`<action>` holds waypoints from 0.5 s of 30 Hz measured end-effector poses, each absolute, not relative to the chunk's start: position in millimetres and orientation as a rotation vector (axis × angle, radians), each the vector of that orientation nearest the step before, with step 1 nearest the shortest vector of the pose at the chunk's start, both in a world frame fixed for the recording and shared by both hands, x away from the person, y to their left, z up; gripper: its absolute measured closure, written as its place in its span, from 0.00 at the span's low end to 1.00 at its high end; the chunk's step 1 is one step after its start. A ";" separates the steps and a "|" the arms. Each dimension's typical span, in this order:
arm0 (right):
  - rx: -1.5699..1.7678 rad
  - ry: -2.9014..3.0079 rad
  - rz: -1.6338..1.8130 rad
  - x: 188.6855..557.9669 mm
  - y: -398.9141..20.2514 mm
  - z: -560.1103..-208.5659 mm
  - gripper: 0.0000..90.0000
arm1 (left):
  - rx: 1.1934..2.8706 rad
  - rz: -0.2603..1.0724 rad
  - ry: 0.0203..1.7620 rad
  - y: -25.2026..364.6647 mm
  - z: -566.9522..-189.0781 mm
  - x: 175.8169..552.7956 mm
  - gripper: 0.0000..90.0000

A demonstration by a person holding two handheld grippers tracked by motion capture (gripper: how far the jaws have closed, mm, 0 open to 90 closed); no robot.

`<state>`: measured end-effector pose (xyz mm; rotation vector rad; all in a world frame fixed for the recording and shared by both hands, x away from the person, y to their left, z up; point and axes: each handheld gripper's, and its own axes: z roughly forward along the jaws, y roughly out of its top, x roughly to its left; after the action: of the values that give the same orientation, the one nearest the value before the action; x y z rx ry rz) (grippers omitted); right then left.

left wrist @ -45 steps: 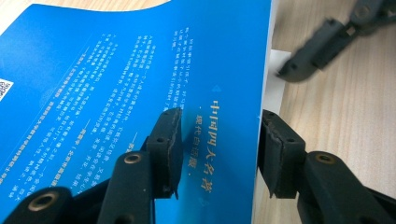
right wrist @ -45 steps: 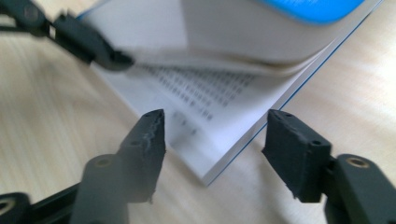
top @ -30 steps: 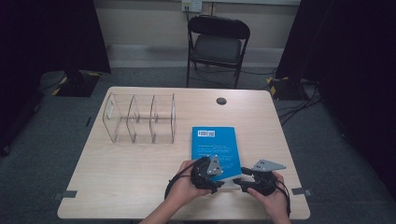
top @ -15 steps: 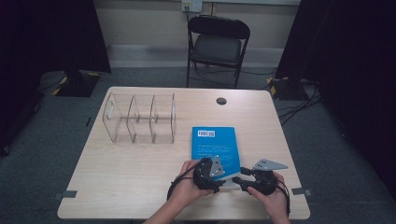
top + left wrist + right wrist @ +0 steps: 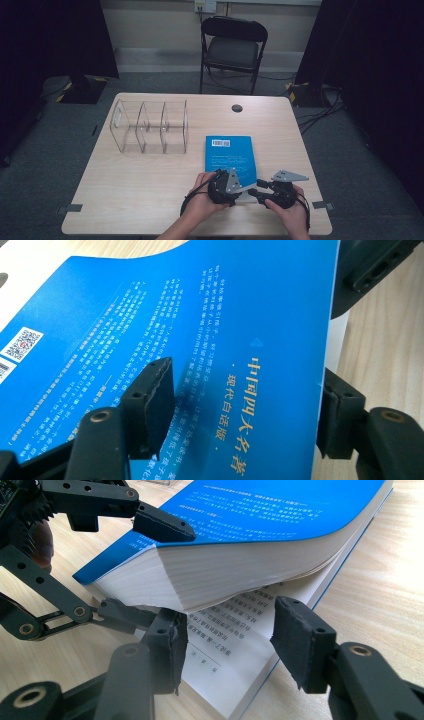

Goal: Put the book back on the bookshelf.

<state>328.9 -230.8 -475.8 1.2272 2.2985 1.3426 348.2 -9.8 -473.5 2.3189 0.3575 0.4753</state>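
Blue-covered paperback book (image 5: pixel 230 156) lies flat on the light wood counter (image 5: pixel 135 190), near its front edge, right of centre, back cover up w/ barcode at the far end. Progress: opening is underway. Near corner of the cover plus a thick wad of pages is lifted; lower pages are flat. Left gripper (image 5: pixel 150 565) looks clamped on that lifted wad, one jaw on top of the cover, one under the pages. Right gripper (image 5: pixel 227 642) has jaws apart, nothing between the pads; they've just been closing a bit, aimed at the gap under the raised pages. Left to do, prob.: swing the wad over, lay the book open. Views: high view gives layout, clear acrylic three-slot divider rack (image 5: pixel 150 127) to the left, folding chair (image 5: pixel 232 45) beyond, but hands hide the lift. Right gripper view shows page edges and exposed printed page. Left gripper view shows cover text (image 5: pixel 240 405) bowing upward.
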 end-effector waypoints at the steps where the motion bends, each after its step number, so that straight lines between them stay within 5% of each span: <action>1: 1.217 2.297 1.341 329.0 -230.4 -475.5 0.53 | 2.322 0.470 0.356 -9.7 -472.8 348.7 0.41; 15: 1.196 2.309 1.349 329.7 -239.5 -479.5 0.39 | 2.365 0.419 0.355 -11.0 -464.1 351.6 0.51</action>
<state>329.7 -239.5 -479.5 1.1957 2.3090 1.3491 351.6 -11.0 -464.1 2.3655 0.3550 0.4187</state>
